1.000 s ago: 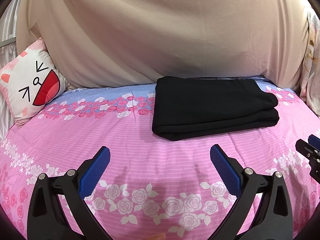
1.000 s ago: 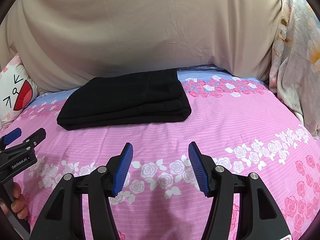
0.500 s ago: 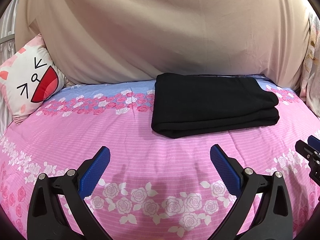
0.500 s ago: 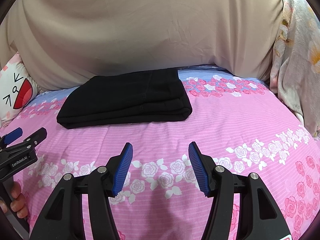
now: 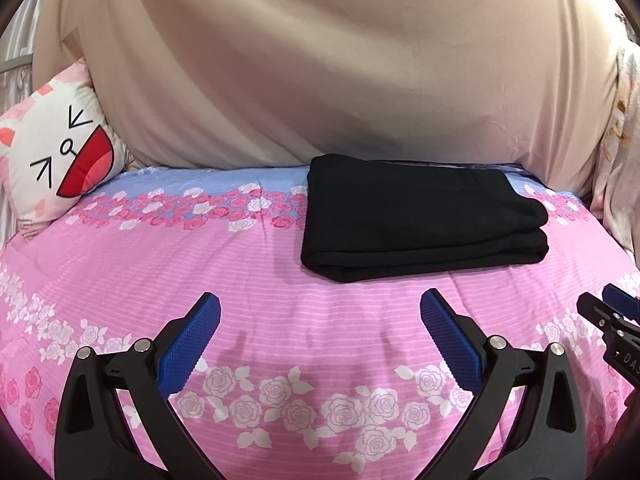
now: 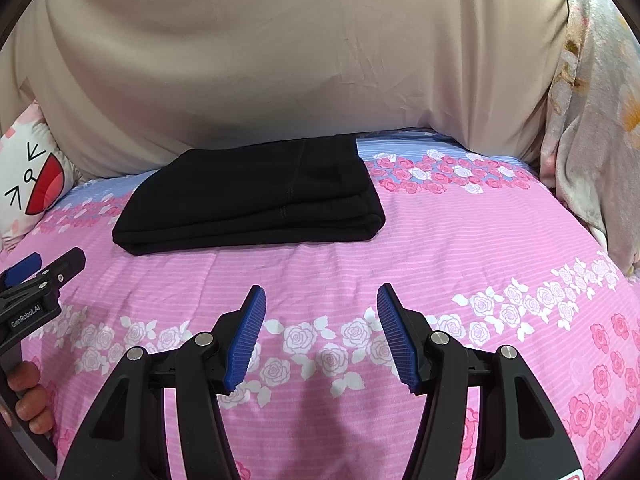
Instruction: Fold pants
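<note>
The black pants (image 5: pixel 420 216) lie folded in a neat rectangular stack on the pink floral bedsheet (image 5: pixel 280 272), near the back of the bed; they also show in the right wrist view (image 6: pixel 256 200). My left gripper (image 5: pixel 320 320) is open and empty, held above the sheet in front of the pants. My right gripper (image 6: pixel 320 312) is open and empty, also in front of the pants. Neither touches the pants. The left gripper shows at the left edge of the right wrist view (image 6: pixel 36 280).
A beige cloth (image 5: pixel 320 80) drapes down behind the bed. A white cat-face cushion (image 5: pixel 56 160) leans at the back left. A floral blanket (image 6: pixel 592 120) hangs at the right. Bare pink sheet lies between the grippers and the pants.
Both views have shifted slightly, so the pants sit a little lower in the left wrist frame. The pants themselves have not moved, and both grippers stay open.
</note>
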The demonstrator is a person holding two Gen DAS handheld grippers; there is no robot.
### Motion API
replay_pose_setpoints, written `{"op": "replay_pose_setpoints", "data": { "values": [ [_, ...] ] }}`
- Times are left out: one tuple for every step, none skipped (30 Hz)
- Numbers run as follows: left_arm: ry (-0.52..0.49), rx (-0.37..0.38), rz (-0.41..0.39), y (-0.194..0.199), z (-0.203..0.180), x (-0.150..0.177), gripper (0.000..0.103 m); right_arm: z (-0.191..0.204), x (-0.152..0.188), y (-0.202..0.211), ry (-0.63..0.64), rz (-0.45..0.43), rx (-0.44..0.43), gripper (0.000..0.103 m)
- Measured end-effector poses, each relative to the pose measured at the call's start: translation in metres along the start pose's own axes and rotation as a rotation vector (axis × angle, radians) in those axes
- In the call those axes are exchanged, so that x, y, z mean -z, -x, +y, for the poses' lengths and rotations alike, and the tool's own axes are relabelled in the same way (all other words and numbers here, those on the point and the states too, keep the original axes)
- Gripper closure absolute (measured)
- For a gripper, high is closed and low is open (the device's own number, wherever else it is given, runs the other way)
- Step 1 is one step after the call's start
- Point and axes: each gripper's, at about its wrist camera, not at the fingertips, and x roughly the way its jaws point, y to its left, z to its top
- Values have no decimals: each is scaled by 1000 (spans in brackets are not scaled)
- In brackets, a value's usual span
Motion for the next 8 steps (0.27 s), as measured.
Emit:
{"op": "replay_pose_setpoints", "data": {
  "values": [
    [-8, -5, -2, 0, -2, 0, 5, 0, 0, 0, 0, 0, -1, 46],
    [-21, -11, 4, -1, -4, 0, 5, 0, -1, -2, 2, 1, -2, 46],
    [-30, -21, 11, -2, -6, 0, 5, 0, -1, -1, 2, 1, -1, 44],
    [-40, -19, 15, -2, -8, 0, 5, 0, -1, -2, 2, 1, 0, 42],
    [-45, -9, 15, -2, -9, 0, 5, 0, -1, -1, 3, -1, 1, 39],
    [-47, -13, 13, -2, -10, 0, 5, -1, 0, 0, 5, -4, 1, 39],
    [-48, -15, 13, -1, -10, 0, 5, -1, -1, 0, 8, -6, 1, 39],
    [-48, -13, 13, -2, -10, 0, 5, -2, 0, 1, 11, -8, 1, 39]
  ]
}}
